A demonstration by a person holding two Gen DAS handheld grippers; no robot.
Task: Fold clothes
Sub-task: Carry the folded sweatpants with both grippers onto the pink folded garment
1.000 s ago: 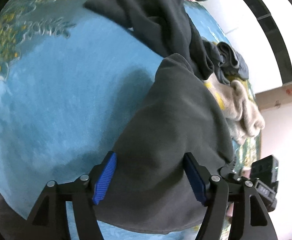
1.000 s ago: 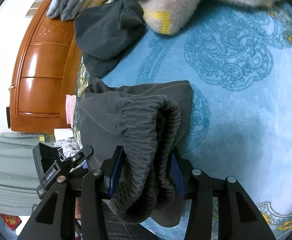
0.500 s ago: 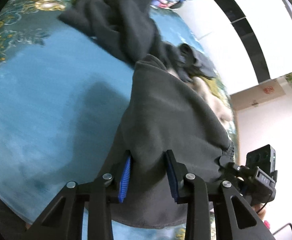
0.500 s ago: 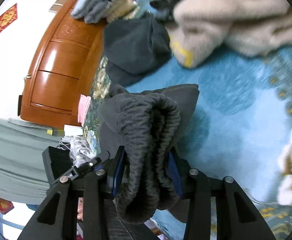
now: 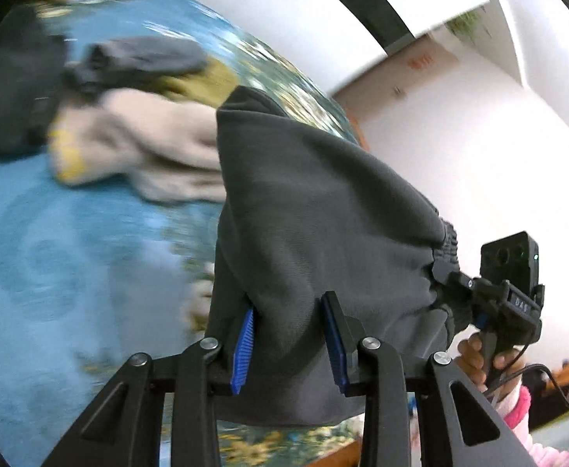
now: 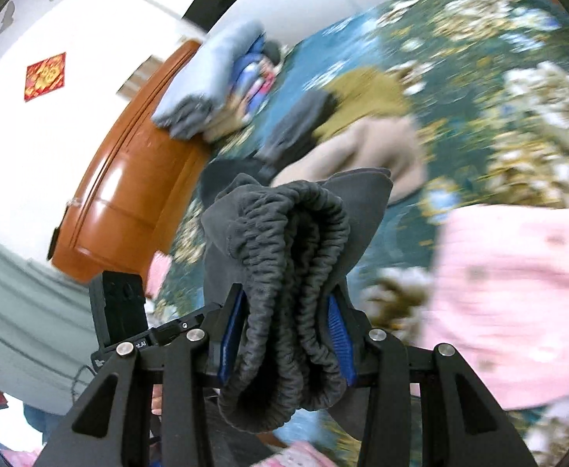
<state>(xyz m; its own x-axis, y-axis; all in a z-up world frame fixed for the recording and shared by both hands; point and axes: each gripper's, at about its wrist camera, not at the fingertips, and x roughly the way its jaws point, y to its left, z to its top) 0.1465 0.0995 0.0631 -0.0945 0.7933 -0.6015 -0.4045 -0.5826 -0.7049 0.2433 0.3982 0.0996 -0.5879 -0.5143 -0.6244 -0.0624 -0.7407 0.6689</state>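
Left wrist view shows my left gripper [image 5: 290, 340] with its blue pads pinching a fold of the dark grey pants [image 5: 315, 233]; the cloth bulges out between the jaws and hangs lifted above the blue patterned bedspread [image 5: 50, 272]. At the right of that view my right gripper [image 5: 459, 288] grips the gathered end of the same garment, and I can see the hand [image 5: 479, 358] on its handle below. Behind the pants lies a beige garment [image 5: 148, 151] with a yellow patch, and past it a dark grey pile [image 5: 144, 58], both blurred.

On the right wrist view the jaws are clamped on the ruffled elastic waistband [image 6: 284, 272], bunched in several folds between the blue pads. A pink cloth [image 6: 518, 303] lies to the right. Further off I make out an orange-brown wooden headboard [image 6: 128, 202] with folded light blue items [image 6: 206, 85] against its top, and a red paper ornament [image 6: 44, 76] on the white wall.
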